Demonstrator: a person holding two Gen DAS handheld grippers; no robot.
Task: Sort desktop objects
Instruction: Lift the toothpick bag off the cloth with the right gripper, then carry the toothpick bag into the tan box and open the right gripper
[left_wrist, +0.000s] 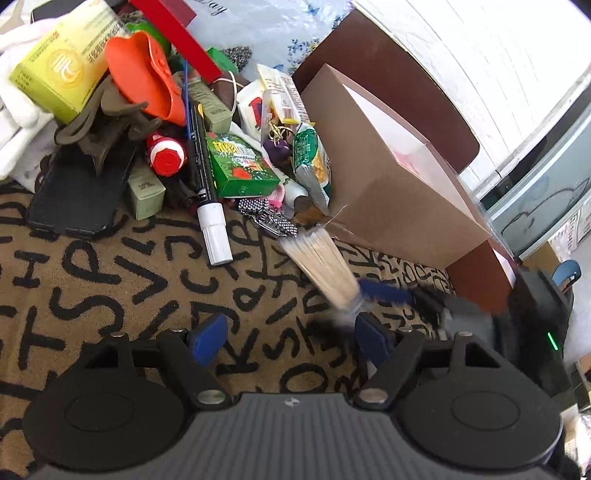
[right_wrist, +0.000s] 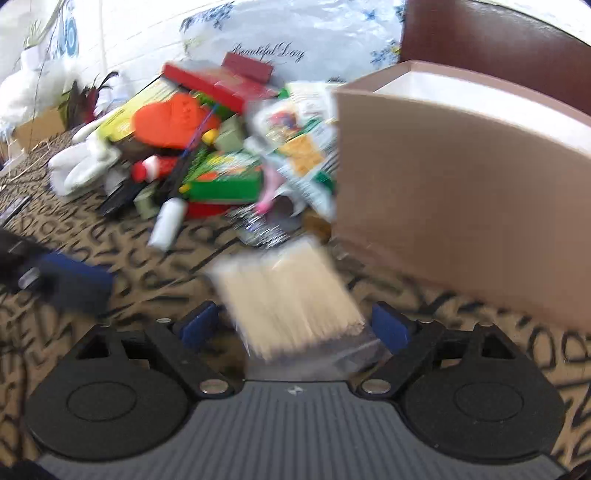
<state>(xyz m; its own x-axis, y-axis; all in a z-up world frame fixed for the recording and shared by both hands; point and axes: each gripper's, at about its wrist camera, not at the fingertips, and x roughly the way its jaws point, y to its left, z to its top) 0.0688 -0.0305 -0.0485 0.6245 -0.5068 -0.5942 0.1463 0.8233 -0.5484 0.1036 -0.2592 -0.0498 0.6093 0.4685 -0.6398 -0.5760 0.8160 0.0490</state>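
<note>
I am running the right gripper (right_wrist: 293, 326) with its jaws spread wide, and the bundle of wooden sticks (right_wrist: 288, 299) in its clear bag is lying between the blue pads (right_wrist: 389, 328) — bracketed, not clamped. I am holding the left gripper (left_wrist: 290, 338) just beside it, jaws likewise released and gripping nothing, above the letter-patterned cloth (left_wrist: 110, 295).

From the left wrist view, the bundle (left_wrist: 321, 266) is resting on the cloth, its far end reaching toward the heap and the near corner of the brown cardboard box (left_wrist: 388, 192). The box is standing open-topped just right of the heap.

Judged step: acquiring the stick bundle for sorting, probably into the box. The next move is calling for closing the right jaws squarely across the bundle — the loose bag may slip — then lifting clear of the box wall.

The right wrist view is blurring heavily; heap items there are hard to identify. The left view is showing a white-capped marker (left_wrist: 207, 192), a green carton (left_wrist: 240, 166) and an orange scoop (left_wrist: 147, 81). The box interior is mostly hidden.
</note>
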